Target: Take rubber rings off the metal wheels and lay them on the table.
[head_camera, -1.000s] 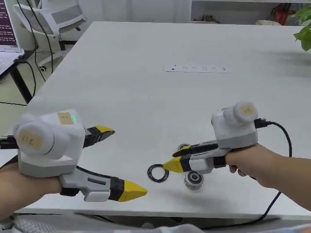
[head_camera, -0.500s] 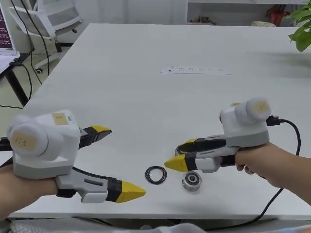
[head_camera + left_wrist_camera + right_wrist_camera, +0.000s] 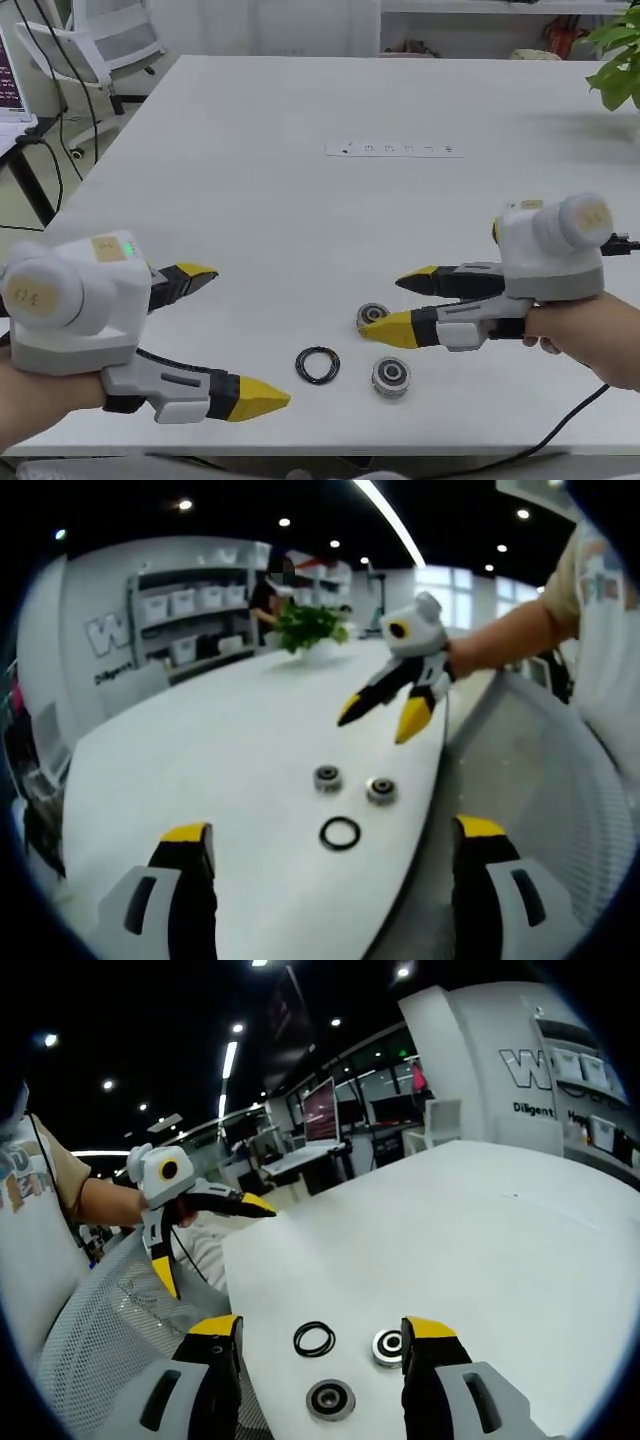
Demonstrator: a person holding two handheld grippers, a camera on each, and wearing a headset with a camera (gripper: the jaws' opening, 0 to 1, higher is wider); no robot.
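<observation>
A thin black rubber ring [image 3: 318, 364] is lying flat near the front edge of the wide white counter [image 3: 250, 180], just beside two small round metal wheels [image 3: 391, 376]. The left gripper [image 3: 243, 335] and right gripper [image 3: 383, 308] are hovering above it, fingers released and holding nothing. A white power strip [image 3: 395, 150] and a leafy green plant [image 3: 615, 60] are sitting farther back.

A thin black rubber ring [image 3: 318, 364] lies flat on the white table [image 3: 300, 200], near its front edge. Just to its right lie two small round silver metal wheels, both flat: the nearer wheel [image 3: 390, 376] and the farther wheel [image 3: 372, 316], slightly apart.
</observation>
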